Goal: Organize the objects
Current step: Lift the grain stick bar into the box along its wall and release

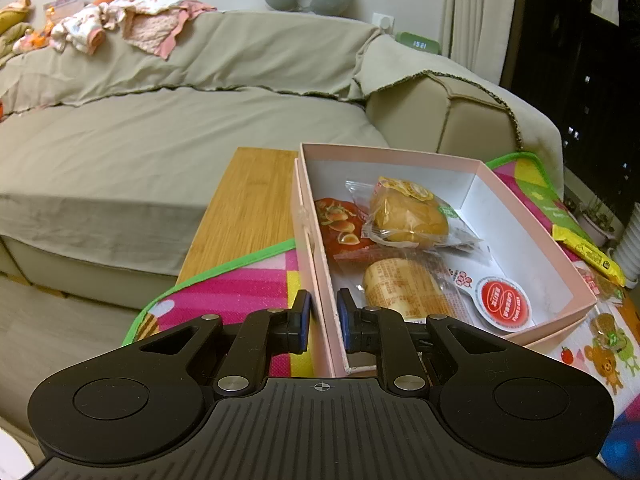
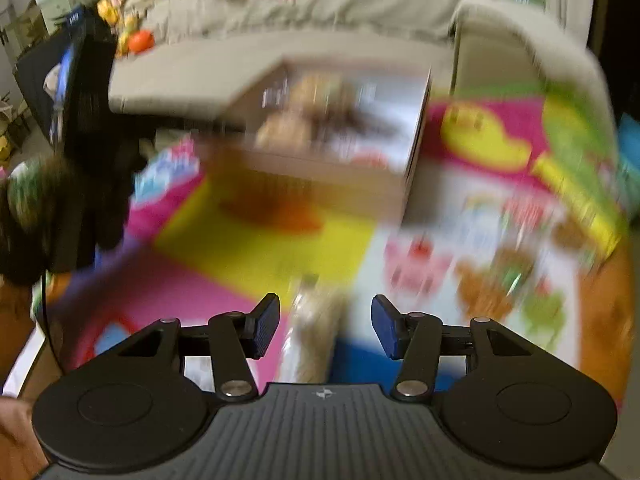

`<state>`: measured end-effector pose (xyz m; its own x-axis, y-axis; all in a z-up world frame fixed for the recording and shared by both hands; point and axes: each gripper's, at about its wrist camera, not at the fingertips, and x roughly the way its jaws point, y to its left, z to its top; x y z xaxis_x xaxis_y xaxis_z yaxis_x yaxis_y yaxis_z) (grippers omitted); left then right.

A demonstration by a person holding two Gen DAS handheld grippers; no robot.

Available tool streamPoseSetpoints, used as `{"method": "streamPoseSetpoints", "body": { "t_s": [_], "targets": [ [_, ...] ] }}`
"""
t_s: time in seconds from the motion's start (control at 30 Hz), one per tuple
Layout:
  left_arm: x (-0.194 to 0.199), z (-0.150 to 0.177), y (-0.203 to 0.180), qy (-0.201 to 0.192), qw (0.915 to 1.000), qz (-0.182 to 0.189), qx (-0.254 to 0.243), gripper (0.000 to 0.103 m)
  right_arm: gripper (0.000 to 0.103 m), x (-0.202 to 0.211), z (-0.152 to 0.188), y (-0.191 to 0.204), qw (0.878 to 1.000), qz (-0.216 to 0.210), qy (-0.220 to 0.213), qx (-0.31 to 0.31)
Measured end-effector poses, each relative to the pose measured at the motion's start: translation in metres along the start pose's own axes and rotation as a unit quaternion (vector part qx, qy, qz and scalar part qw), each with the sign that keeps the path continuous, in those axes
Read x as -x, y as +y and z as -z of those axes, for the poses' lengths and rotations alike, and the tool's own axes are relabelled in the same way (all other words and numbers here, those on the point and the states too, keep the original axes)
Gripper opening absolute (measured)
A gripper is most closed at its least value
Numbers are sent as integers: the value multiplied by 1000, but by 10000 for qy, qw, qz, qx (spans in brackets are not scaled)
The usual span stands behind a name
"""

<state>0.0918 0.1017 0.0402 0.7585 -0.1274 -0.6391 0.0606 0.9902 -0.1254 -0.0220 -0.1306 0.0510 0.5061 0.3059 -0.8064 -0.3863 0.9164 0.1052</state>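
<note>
Nearest, the left gripper (image 1: pixel 323 320) clamps its jaws on the pink box's (image 1: pixel 528 240) left wall. Three wrapped breads and a jelly cup (image 1: pixel 505 305) already lie inside. The right gripper (image 2: pixel 325 326), jaws released, hovers over a blurred packet (image 2: pixel 314 336); a yellow bar (image 1: pixel 588 254) waits right of the box.

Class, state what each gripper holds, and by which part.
Left gripper straddles the pink box's near side wall, though contact is unclear. Right gripper is open, holding nothing.
</note>
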Motion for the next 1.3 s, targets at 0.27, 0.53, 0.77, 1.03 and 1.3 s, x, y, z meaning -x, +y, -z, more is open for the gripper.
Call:
{"method": "streamPoseSetpoints", "body": {
  "t_s": [0.27, 0.53, 0.77, 1.03, 1.3],
  "targets": [
    [0, 0, 0, -1, 10000, 5, 3, 17, 28, -13, 20, 27, 9982, 110, 207, 549],
    [0, 0, 0, -3, 10000, 7, 7, 17, 28, 15, -10, 16, 9988, -38, -428, 234],
    [0, 0, 0, 3, 10000, 3, -3, 17, 28, 45, -68, -3, 9862, -190, -1593, -402],
    [0, 0, 0, 3, 10000, 4, -3, 17, 28, 20, -135, -6, 9761, -682, -1858, -900],
    [0, 0, 0, 16, 10000, 11, -33, 17, 29, -53, -196, 10, 9732, -966, -1595, -1346]
  ]
}}
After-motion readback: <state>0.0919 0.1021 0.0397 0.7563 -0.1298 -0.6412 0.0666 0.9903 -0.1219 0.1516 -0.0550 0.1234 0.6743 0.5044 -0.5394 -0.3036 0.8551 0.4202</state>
